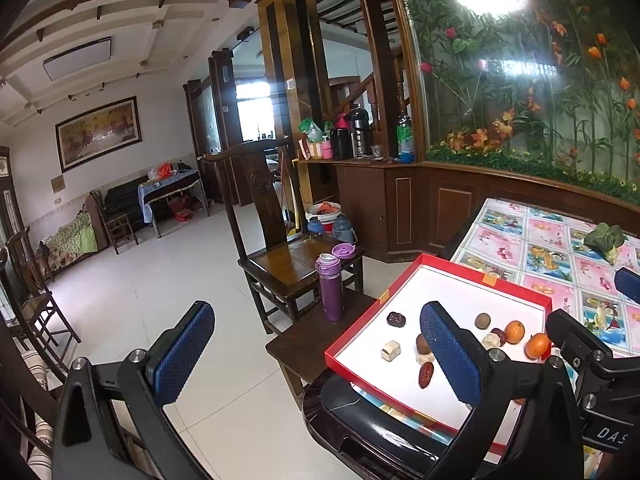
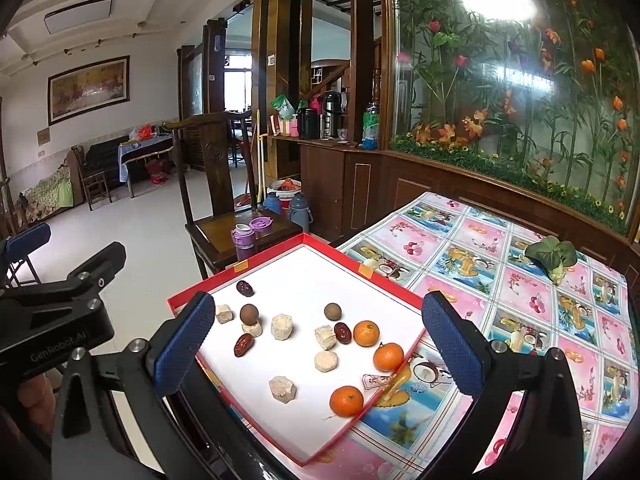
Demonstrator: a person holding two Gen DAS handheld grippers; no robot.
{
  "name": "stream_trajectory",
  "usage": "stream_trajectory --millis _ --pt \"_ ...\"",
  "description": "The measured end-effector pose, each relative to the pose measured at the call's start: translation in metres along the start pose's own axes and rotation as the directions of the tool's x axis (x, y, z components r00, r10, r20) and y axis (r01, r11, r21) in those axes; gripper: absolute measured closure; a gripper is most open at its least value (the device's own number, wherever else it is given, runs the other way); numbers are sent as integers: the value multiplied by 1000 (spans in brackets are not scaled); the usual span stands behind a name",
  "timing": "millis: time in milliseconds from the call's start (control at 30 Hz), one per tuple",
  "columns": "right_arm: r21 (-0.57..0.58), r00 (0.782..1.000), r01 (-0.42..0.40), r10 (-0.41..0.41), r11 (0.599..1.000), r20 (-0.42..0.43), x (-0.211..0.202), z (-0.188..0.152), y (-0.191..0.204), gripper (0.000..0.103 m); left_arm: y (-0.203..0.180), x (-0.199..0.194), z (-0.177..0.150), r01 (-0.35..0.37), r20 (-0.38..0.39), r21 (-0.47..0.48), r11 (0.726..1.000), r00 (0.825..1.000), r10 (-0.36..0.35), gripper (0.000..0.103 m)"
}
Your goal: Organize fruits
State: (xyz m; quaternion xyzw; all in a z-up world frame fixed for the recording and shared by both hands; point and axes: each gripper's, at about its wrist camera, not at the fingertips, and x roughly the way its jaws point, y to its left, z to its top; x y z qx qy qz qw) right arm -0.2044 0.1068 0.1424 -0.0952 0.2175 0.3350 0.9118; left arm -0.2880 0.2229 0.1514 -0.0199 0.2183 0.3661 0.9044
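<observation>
Both claws released, nothing held. Right claw [image 2: 316, 344] hovers over red tray [image 2: 404, 288] on counter [image 2: 520, 300]; left claw [image 1: 316, 354] beside it. Nearest orange [image 2: 346, 400] best taken first: fingers straddled around it, closed gently, pale blocks [image 2: 282, 389] avoided.

The left gripper [image 1: 316, 356] is black plastic with two fat fingers [image 1: 450, 356]. Each finger wears a dark blue bumpy pad. Round silver screws sit where the fingers join the black frame. The right gripper [image 2: 320, 350] looks the same. White letters on the left one read "GenRobot.AI".
</observation>
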Motion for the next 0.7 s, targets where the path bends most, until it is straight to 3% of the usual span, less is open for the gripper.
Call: stream_trajectory --millis 700 --pt "14 999 51 -51 999 -17 16 1 -15 0 -13 7 3 42 18 23 999 999 -42 0"
